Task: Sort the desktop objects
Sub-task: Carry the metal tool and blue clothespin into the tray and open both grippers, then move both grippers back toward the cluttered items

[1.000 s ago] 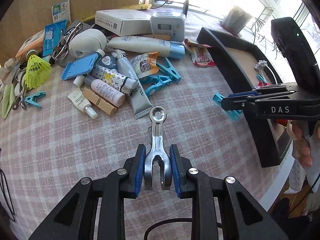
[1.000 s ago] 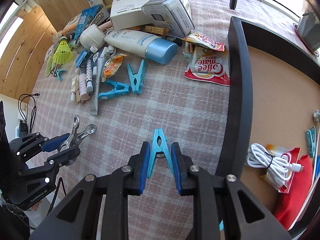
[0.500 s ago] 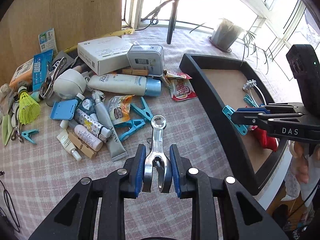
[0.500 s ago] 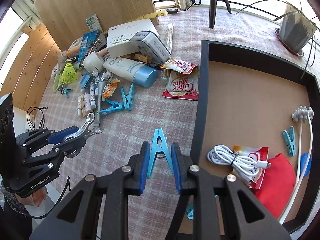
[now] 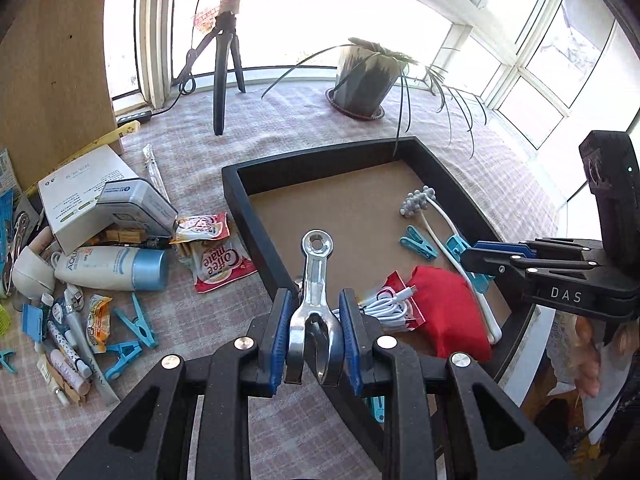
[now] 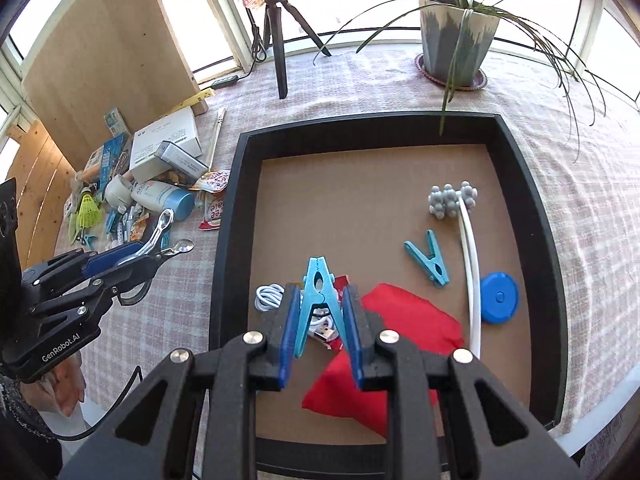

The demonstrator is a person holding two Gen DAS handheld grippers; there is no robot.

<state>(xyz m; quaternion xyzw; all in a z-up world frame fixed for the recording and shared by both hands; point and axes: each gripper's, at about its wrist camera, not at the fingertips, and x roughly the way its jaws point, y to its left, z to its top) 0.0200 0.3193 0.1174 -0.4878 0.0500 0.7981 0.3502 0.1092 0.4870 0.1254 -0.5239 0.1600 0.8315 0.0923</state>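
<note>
Black-walled and cardboard-floored, the tray (image 6: 224,264) fills the centre of the right wrist view, sitting on a pink plaid tablecloth (image 6: 592,208) before sunlit windows, with a potted plant (image 6: 456,28) and a tripod (image 6: 276,28) at the top of the frame. Over its lower middle hangs the right gripper (image 6: 322,334), pinching a blue clothespin (image 6: 320,300) whose long axis points up the frame. At lower left, over the cloth beside the tray, the left gripper (image 5: 314,342) clamps a metal tool (image 5: 316,288), ring end pointing up the frame over the tray's near wall. Clutter (image 5: 100,264) lies at left.
</note>
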